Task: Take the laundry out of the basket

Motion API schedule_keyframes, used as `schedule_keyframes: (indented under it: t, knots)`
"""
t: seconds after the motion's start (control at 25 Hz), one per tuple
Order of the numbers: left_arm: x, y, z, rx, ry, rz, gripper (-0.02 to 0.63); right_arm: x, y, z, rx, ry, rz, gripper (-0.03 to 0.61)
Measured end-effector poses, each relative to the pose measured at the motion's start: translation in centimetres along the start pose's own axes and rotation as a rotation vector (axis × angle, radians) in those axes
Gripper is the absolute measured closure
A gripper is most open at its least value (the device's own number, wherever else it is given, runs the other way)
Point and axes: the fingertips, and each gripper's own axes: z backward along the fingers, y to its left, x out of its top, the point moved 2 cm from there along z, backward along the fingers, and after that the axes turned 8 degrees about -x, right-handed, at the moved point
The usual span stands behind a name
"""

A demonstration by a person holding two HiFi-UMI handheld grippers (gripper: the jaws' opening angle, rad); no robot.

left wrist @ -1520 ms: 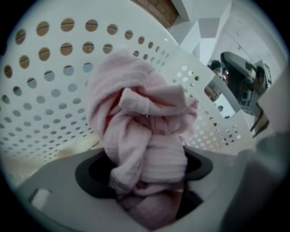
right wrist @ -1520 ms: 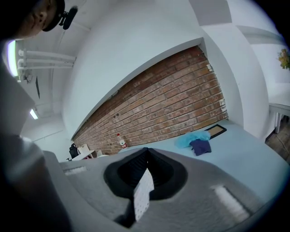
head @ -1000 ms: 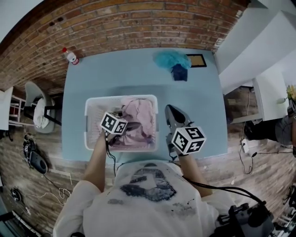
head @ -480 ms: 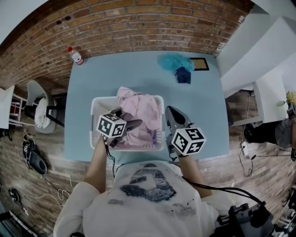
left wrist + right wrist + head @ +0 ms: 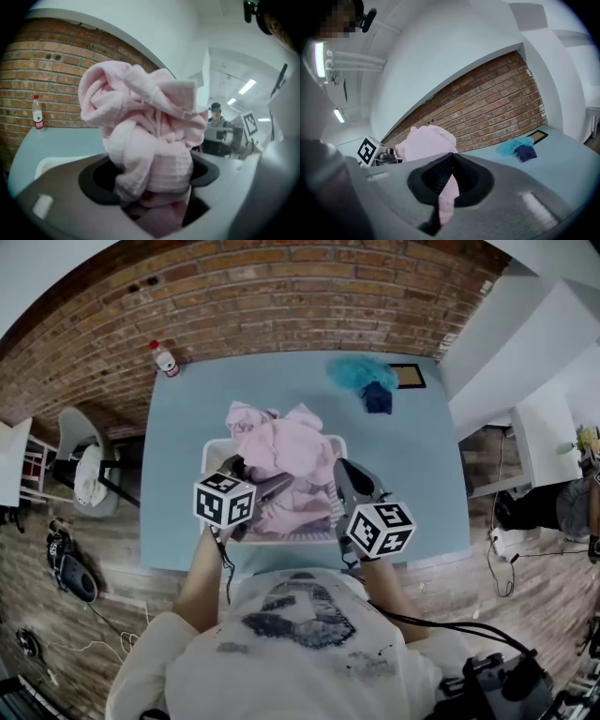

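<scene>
The pink waffle-knit laundry bundle is bunched above the white slatted plastic basket, near the middle of the light blue surface. The left gripper has its jaws wide apart and clamped on a thick wad of it. The bundle hides the basket's far rim and most of its inside, so what lies underneath cannot be made out.

The right gripper, at the basket's right rim, has its jaws together on a thin pink strip of cloth. Whether that strip joins the bundle is hidden.

Far right lie a turquoise cloth and a dark blue cloth, touching. A red-capped bottle stands at the far left corner. Bare surface lies left, right and far of the basket.
</scene>
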Motion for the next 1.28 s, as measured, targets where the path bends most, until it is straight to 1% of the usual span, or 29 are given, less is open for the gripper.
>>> schedule_keyframes:
  t: [0.08, 0.28, 0.48, 0.8, 1.0, 1.28]
  knots:
    - [0.5, 0.1, 1.2, 0.013, -0.021, -0.008, 0.204, 0.0, 0.9, -0.1, 0.000, -0.007, 0.002, 0.581]
    - [1.8, 0.2, 4.4, 0.010, -0.104, 0.031, 0.204, 0.1, 3.1, 0.0, 0.006, -0.021, 0.013, 0.581]
    - [3.6, -0.2, 7.6, 0.016, -0.179, 0.031, 0.204, 0.6, 5.0, 0.0, 0.016, -0.040, 0.031, 0.581]
    - [6.2, 0.6, 14.3, 0.070, -0.287, 0.016, 0.204, 1.5, 10.4, -1.4, 0.082, -0.060, 0.066, 0.581]
    - [6.6, 2.3, 18.8, 0.093, -0.354, 0.038, 0.204, 1.1, 13.9, -3.1, 0.120, -0.056, 0.080, 0.581]
    - [6.4, 4.2, 24.3, 0.092, -0.422, 0.046, 0.204, -0.1, 18.9, -5.3, 0.158, -0.047, 0.089, 0.581]
